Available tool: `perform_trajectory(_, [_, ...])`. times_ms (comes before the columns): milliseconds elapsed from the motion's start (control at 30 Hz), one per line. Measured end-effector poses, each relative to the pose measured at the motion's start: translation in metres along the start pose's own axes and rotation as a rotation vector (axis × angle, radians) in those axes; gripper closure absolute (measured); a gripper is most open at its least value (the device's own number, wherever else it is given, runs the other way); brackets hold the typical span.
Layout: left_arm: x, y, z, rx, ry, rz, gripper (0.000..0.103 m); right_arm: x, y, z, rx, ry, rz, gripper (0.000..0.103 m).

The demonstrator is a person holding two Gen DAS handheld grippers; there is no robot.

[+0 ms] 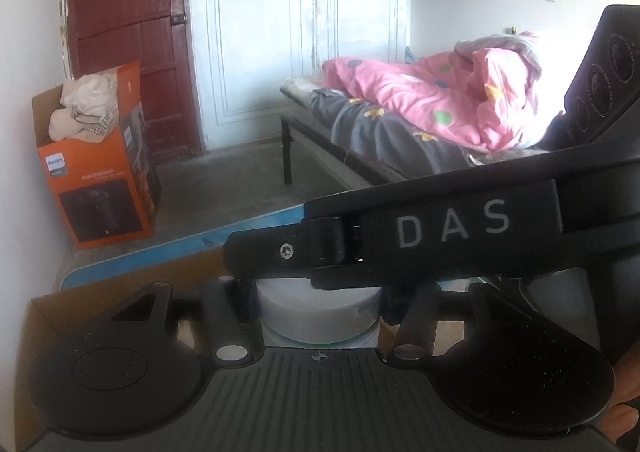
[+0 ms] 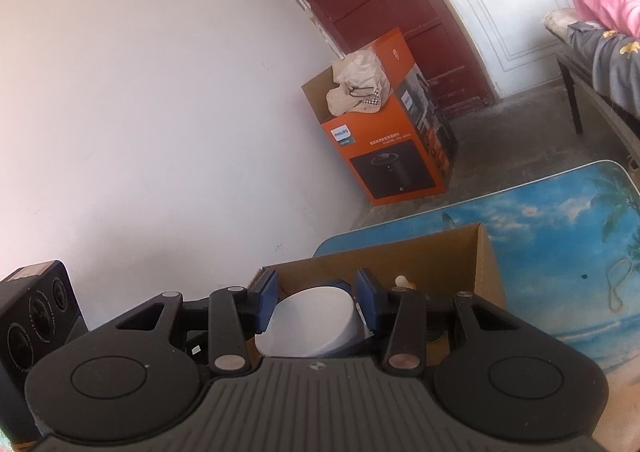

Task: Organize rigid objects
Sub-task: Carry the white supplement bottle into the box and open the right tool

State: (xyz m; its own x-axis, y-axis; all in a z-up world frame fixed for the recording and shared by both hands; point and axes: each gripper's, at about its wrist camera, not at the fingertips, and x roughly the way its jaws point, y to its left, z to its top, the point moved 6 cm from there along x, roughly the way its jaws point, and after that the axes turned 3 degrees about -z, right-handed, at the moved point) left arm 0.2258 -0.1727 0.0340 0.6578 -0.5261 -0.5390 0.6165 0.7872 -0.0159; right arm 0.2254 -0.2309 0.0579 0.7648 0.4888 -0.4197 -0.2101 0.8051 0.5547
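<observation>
I had both tongs clamped on one white round container (image 2: 308,326), left tongs (image 1: 318,306) and right tongs (image 2: 316,302) together. It sat over one cardboard box (image 2: 486,272) on the counter (image 2: 560,236).

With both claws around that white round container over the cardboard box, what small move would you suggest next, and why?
Probably lower the white container gently into the cardboard box: the right claw grips its sides, the left claw flanks it, and the box lies open beneath.

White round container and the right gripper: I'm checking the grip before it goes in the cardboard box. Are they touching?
Touching. The right wrist view shows the right gripper with both blue pads against the sides of the white round container, no gap visible.
</observation>
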Motion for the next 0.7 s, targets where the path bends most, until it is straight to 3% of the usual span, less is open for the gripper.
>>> perform_trajectory(167, [0.019,0.003,-0.018,-0.048,0.056,-0.017,0.050,0.018,-0.022,-0.013,0.014,0.049,-0.020,0.057])
perform_trajectory(433, [0.030,0.008,-0.029,-0.069,0.059,-0.018,0.050,0.027,-0.031,-0.025,-0.056,0.077,-0.061,0.057])
perform_trajectory(700, [0.024,0.006,-0.033,-0.062,0.058,-0.015,0.040,0.021,-0.031,-0.032,-0.075,0.086,-0.068,0.056])
